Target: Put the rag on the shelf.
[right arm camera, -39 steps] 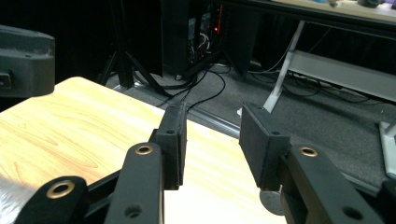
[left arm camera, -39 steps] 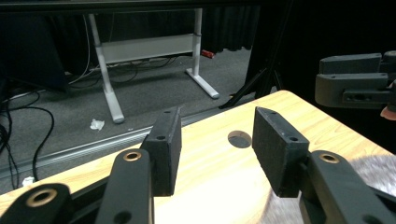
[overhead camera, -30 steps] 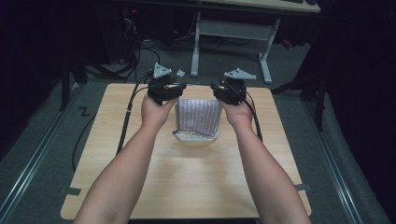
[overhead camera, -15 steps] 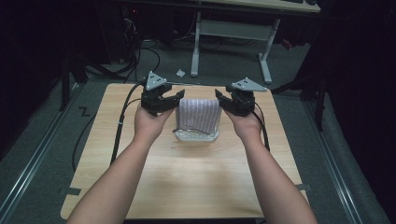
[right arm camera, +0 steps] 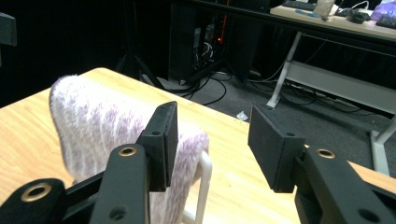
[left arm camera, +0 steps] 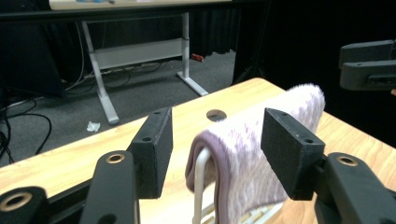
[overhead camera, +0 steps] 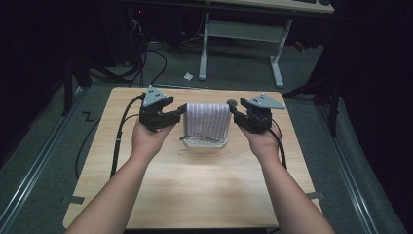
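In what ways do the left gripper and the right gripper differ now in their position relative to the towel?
The left gripper is at the left end of the towel; the right gripper is at its right end. In the left gripper view the towel's end lies between the open jaws; in the right gripper view it sits behind one jaw, and the gap frames bare table. Both are open and level with the towel's top, which hangs over a white rack.

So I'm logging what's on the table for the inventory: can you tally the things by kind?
Towel: 1
White wire rack: 1
Handheld grippers: 2, left gripper and right gripper
Total: 4
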